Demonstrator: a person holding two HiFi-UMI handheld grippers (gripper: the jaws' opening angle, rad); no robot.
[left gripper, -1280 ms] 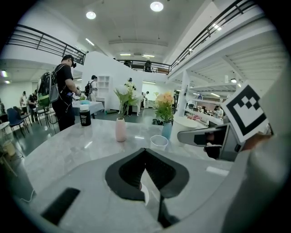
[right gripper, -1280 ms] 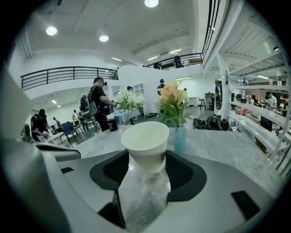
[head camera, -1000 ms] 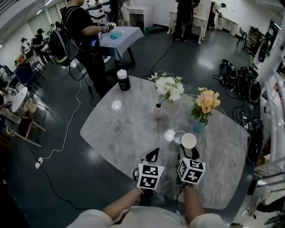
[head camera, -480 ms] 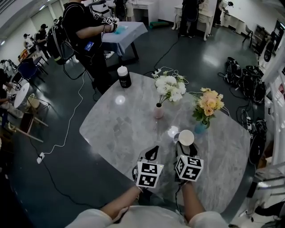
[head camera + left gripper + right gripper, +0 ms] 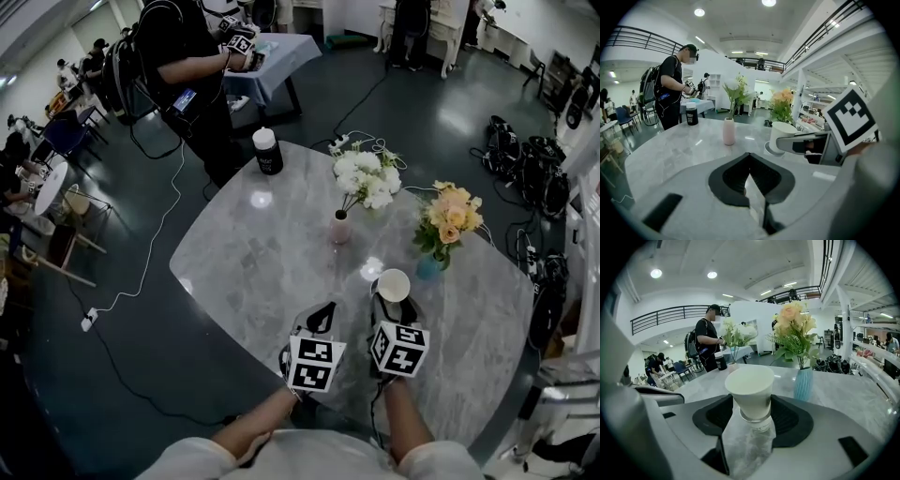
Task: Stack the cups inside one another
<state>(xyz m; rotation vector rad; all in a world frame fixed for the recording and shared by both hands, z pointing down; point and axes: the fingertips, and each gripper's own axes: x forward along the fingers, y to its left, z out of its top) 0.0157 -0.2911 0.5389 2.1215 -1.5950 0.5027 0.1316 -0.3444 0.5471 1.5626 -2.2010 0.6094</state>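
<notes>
**White cup** (image 5: 394, 284): upright, mouth up, on the near-right part of the table, held btwn the jaws of the right gripper (image 5: 395, 306), which close on its sides at about mid-height. Its foot sits inside a wider rim, the second cup (image 5: 769, 149), of which only the rim and a short printed band show. Whether the pair rests on the marble or hangs just above it can't be told.

**Left gripper** (image 5: 322, 321): just beside the right one, on its left and apart from the cups. Jaw tips meet, w/ nothing btwn them, and only a thin sliver of table top shows lower down in the gap. Each gripper carries its marker cube near the wrist, and both forearms enter from the bottom edge.

**Table** (image 5: 262, 272): grey-white marble top w/ rounded corners.
- Blue vase (image 5: 430, 267): holds orange-yellow flowers, just beyond the white cup and to its right.
- Pink vase (image 5: 340, 228): holds white flowers, nearer the table's middle.
- Black canister (image 5: 268, 152): white lid, at the far edge, well apart from the cups.

**Surroundings:** dark glossy floor.
- Standing person (image 5: 183, 56): wears a backpack, beyond the table's far-left side, facing a small table w/ a blue cloth (image 5: 286, 61).
- White cable (image 5: 150, 253): trails across the floor at left.
- Dark bags (image 5: 525, 164): lie at right.
</notes>
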